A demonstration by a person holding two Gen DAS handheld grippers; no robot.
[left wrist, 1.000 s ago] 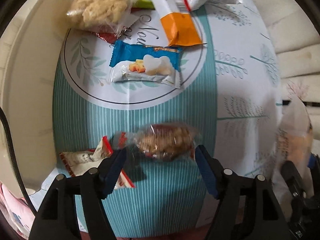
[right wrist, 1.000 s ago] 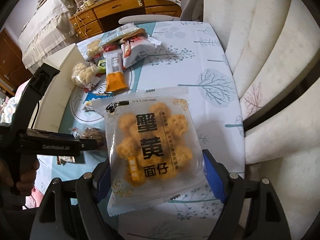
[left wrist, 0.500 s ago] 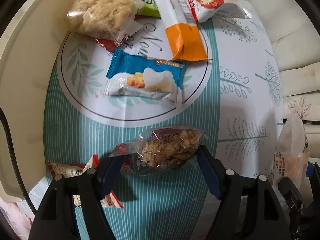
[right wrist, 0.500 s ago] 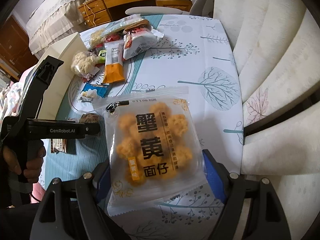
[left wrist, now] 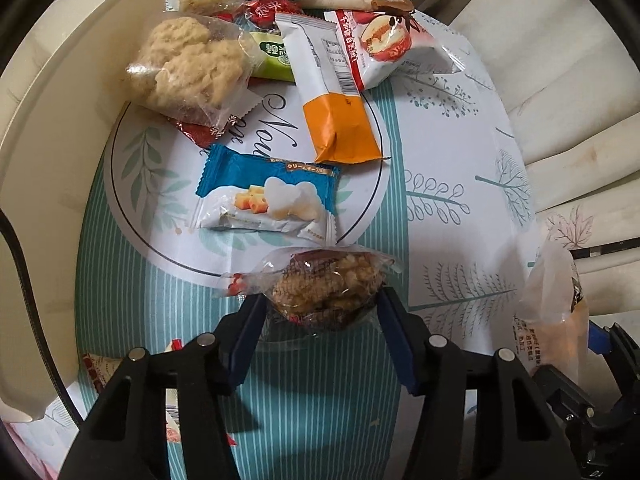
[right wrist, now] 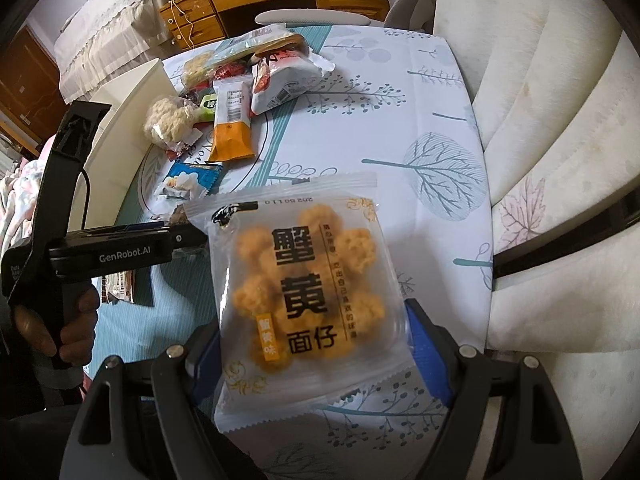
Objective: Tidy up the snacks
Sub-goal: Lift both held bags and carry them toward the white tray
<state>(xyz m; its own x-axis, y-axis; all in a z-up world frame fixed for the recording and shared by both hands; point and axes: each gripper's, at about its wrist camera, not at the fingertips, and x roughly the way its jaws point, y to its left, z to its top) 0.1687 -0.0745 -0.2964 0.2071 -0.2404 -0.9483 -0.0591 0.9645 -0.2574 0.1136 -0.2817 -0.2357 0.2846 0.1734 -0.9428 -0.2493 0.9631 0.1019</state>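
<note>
My left gripper (left wrist: 322,320) has just been closing its jaws around a clear crinkly packet of brown, nutty clusters with a red twisted end (left wrist: 320,286), and the blue pads now sit against both of its sides, so I take it as pinched; the packet sticks out past my fingertips, above the teal striped part of the printed tablecloth (left wrist: 448,184). Beyond it on the cloth's round emblem lies one blue-and-white wrapper showing cheese cubes and pale puffs (left wrist: 272,194), then one clear bag of pale, lumpy crisp rice cake (left wrist: 188,66) at the far left, one long white-and-orange bar wrapper (left wrist: 332,92) in the middle, and one white pouch with a red sandwich-cake picture (left wrist: 384,48) to its right (the small red and green sweets tucked behind them are too jumbled to count). A cream-coloured box (left wrist: 48,128) borders the cloth on the left. My right gripper (right wrist: 316,364) is clamped on one square translucent pouch of orange crab-roe noodle balls with bold black characters (right wrist: 304,292); its lower half sits between my blue pads, and it hangs over the tree-patterned side of the cloth, near the cream cushioned sofa (right wrist: 552,128).
</note>
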